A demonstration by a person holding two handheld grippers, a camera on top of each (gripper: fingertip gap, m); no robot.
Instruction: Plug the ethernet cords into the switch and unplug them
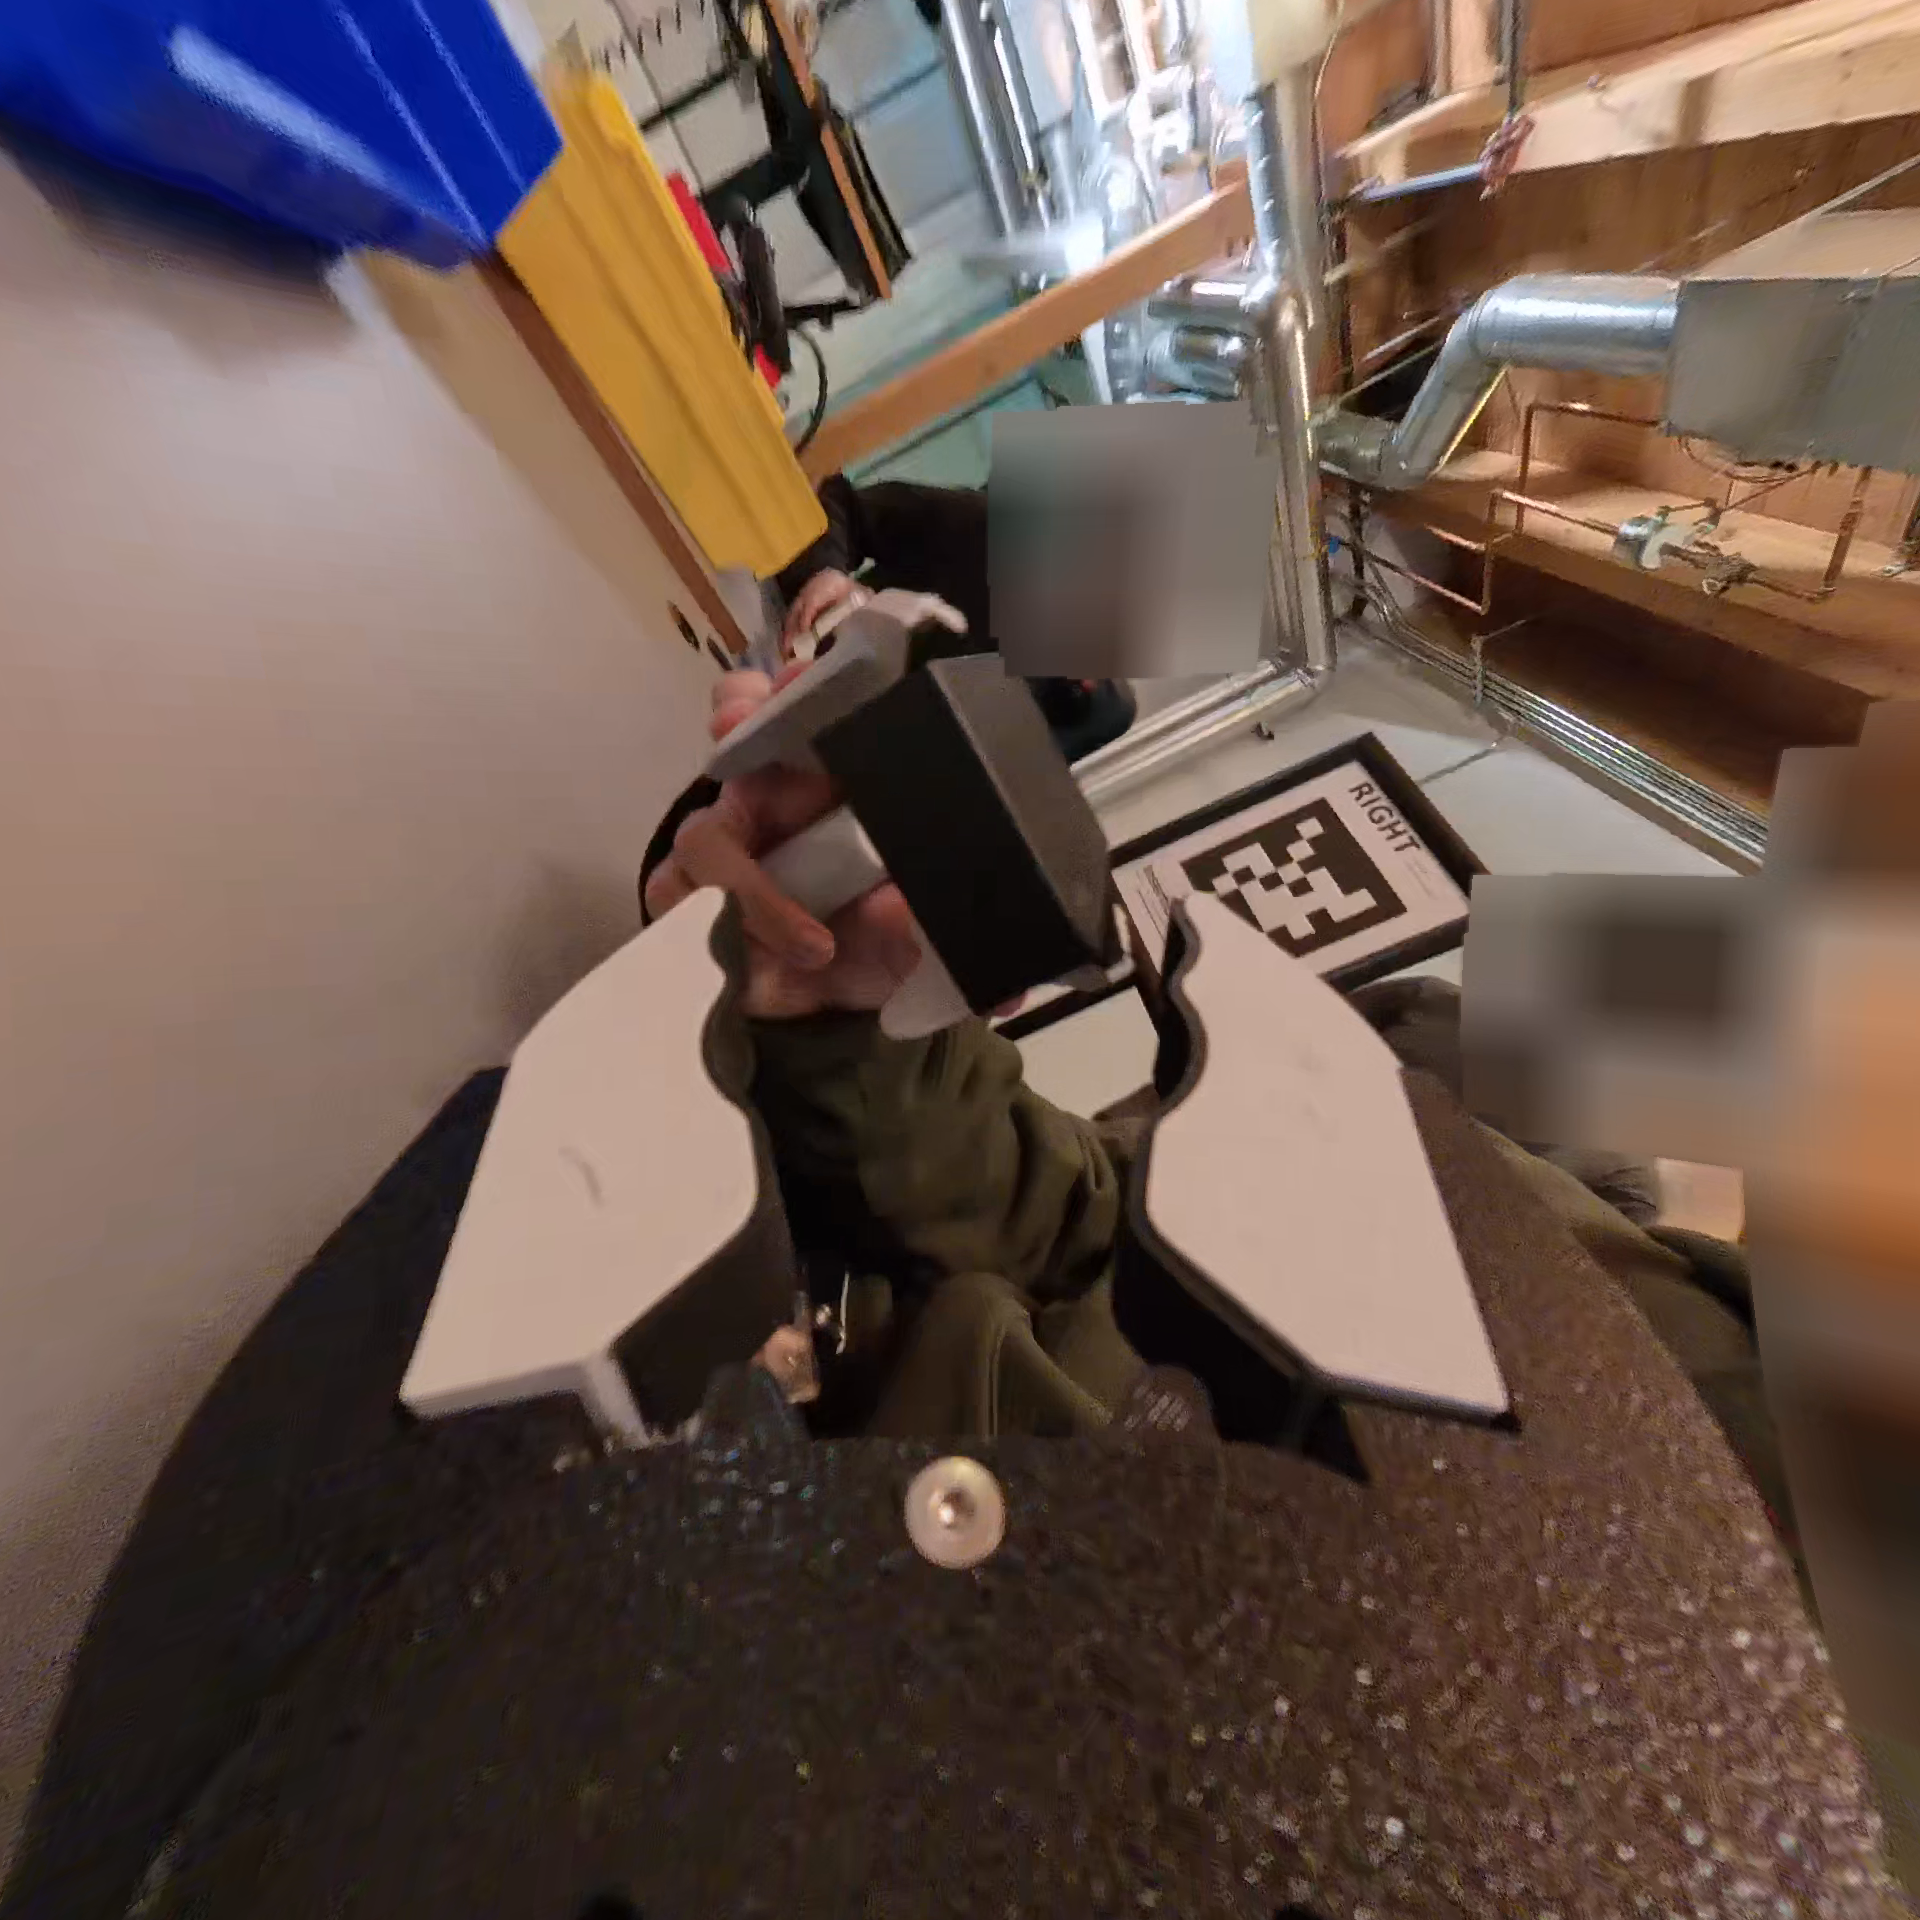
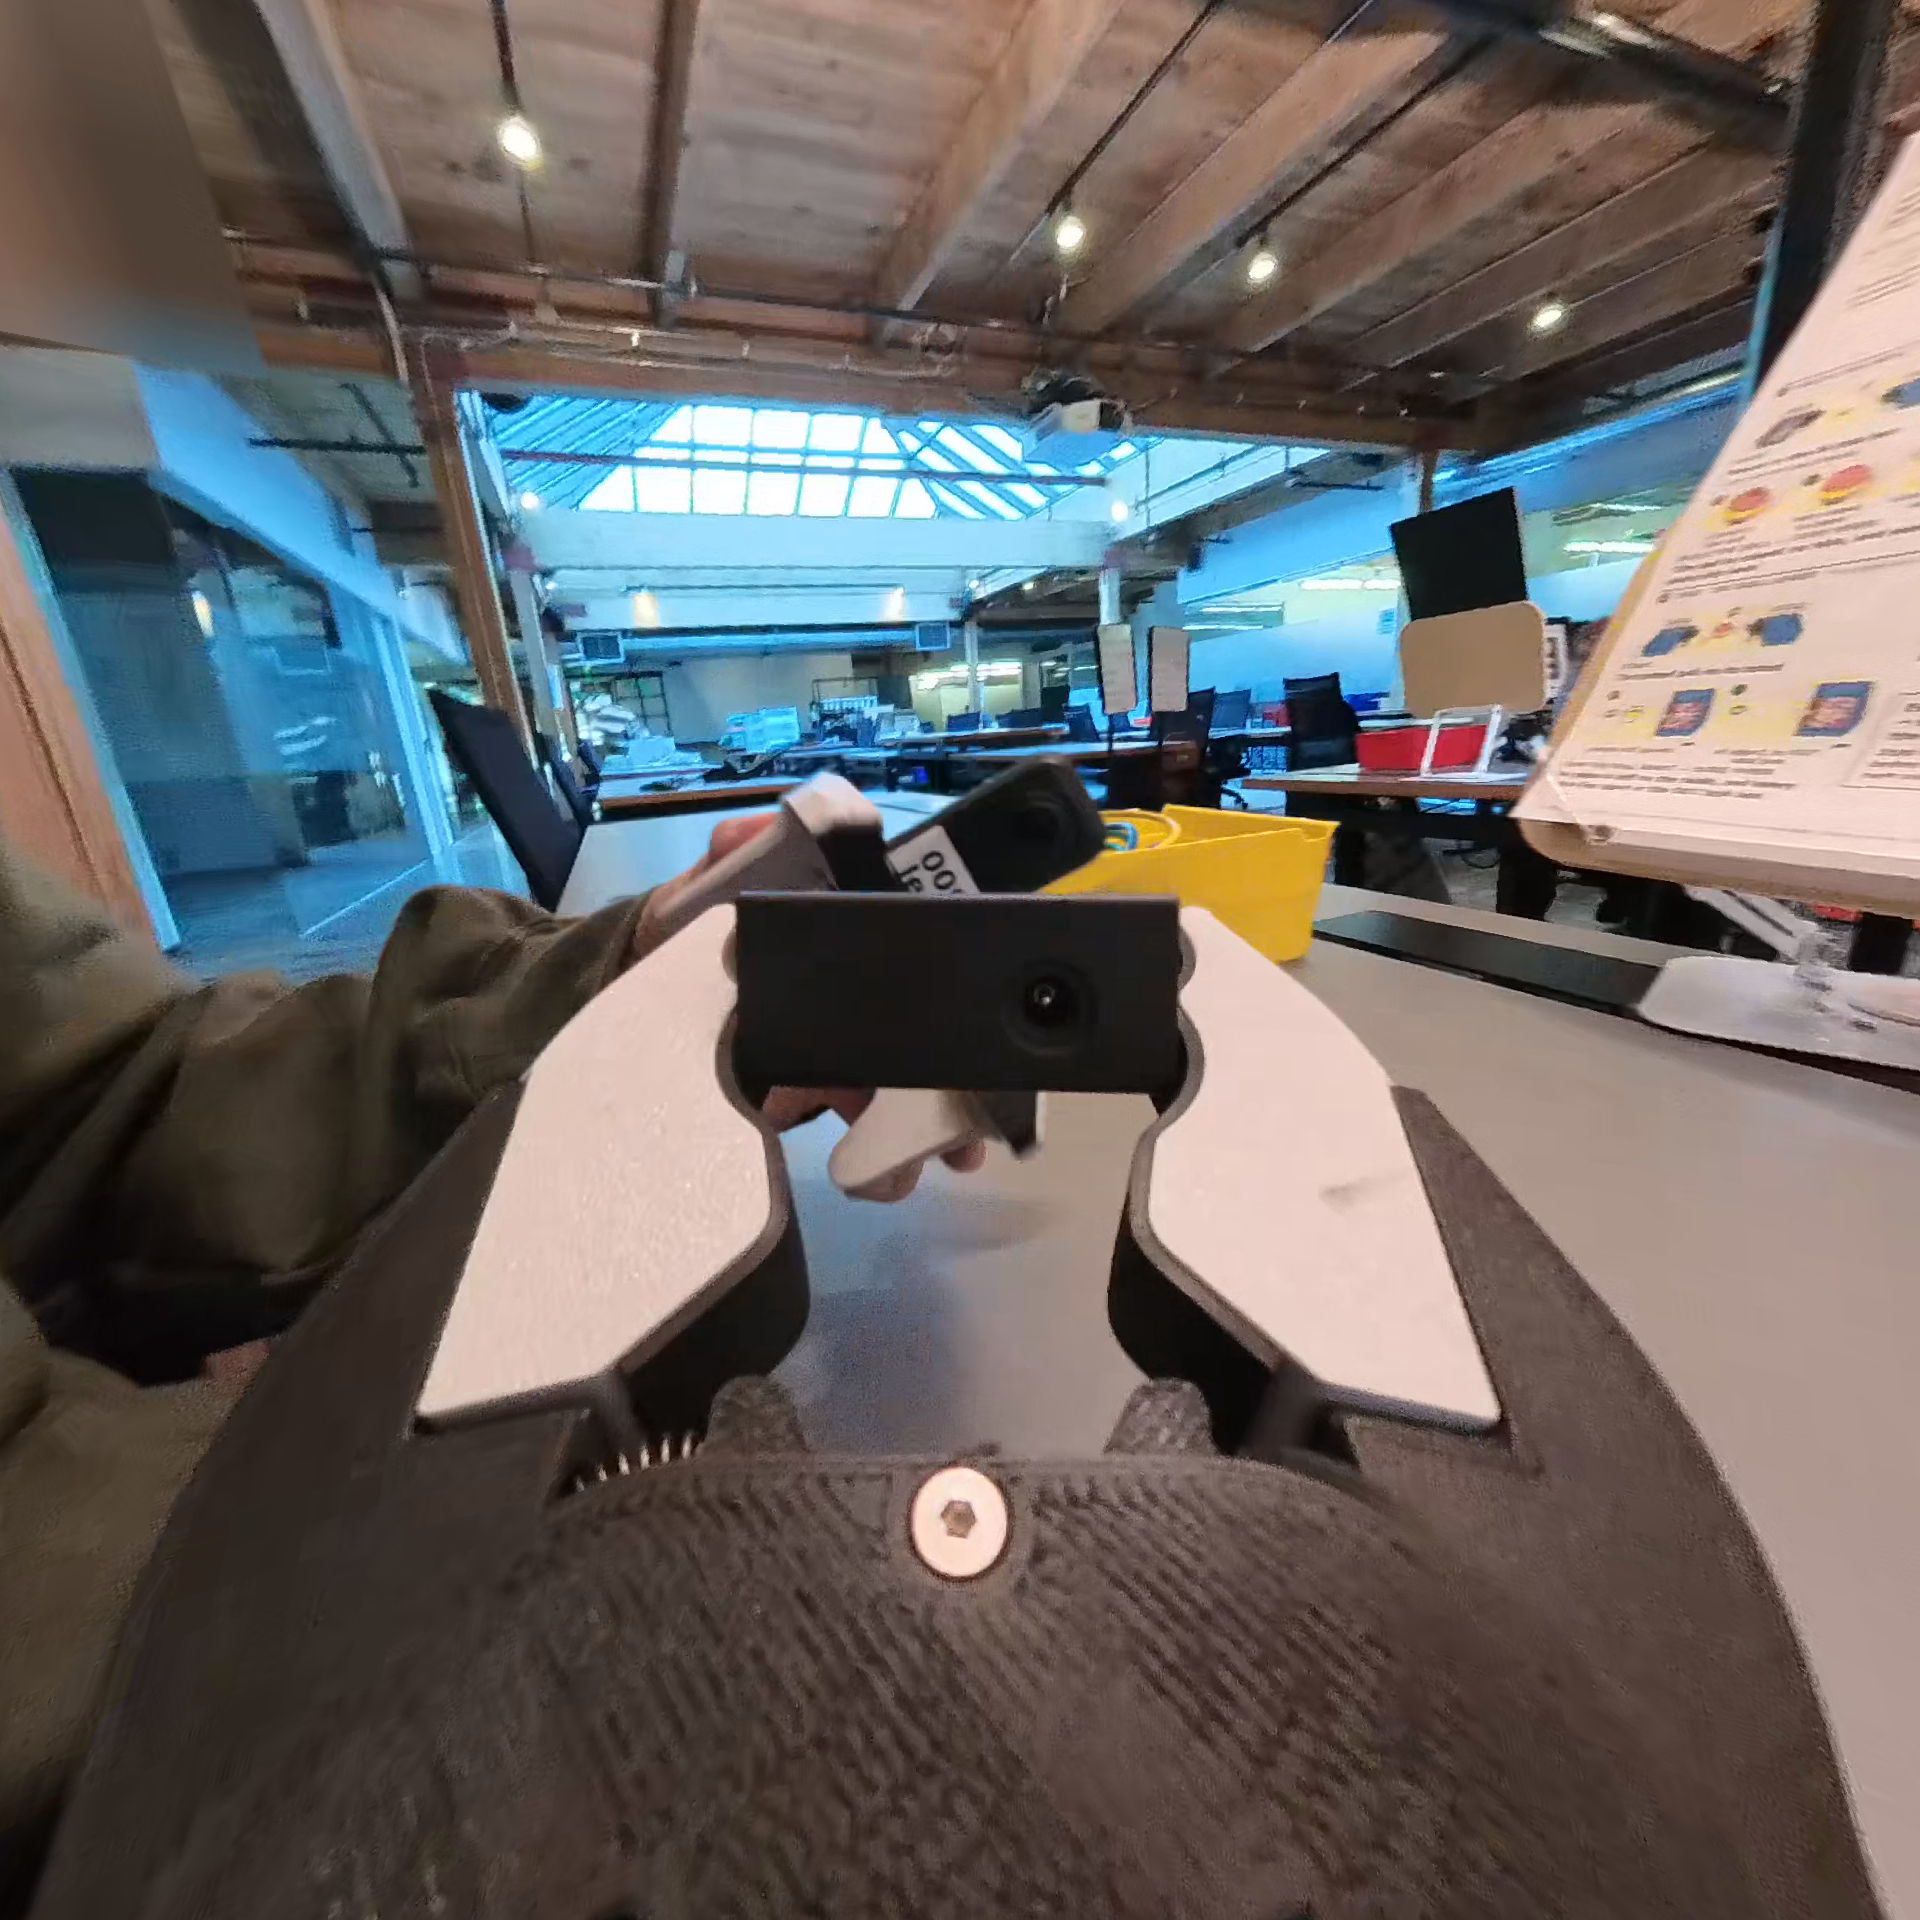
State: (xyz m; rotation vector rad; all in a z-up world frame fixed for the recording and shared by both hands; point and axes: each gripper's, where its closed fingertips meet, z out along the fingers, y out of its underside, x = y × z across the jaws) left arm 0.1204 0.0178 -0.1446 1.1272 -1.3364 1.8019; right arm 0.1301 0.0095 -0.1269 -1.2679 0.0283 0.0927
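Observation:
No switch shows in either view. My left gripper is open and empty, its jaws wide apart. Beyond its tips a hand in an olive sleeve holds a black box on a grey handle. My right gripper is open above the grey table. The same black box, with a small lens, spans the gap between its fingertips; I cannot tell whether they touch it. A yellow bin behind it holds what looks like coiled blue and yellow cord.
An instruction sheet on a stand rises at the right edge of the table. In the tilted left wrist view there are a blue bin, a yellow bin and a framed black-and-white marker card. Desks and chairs fill the room behind.

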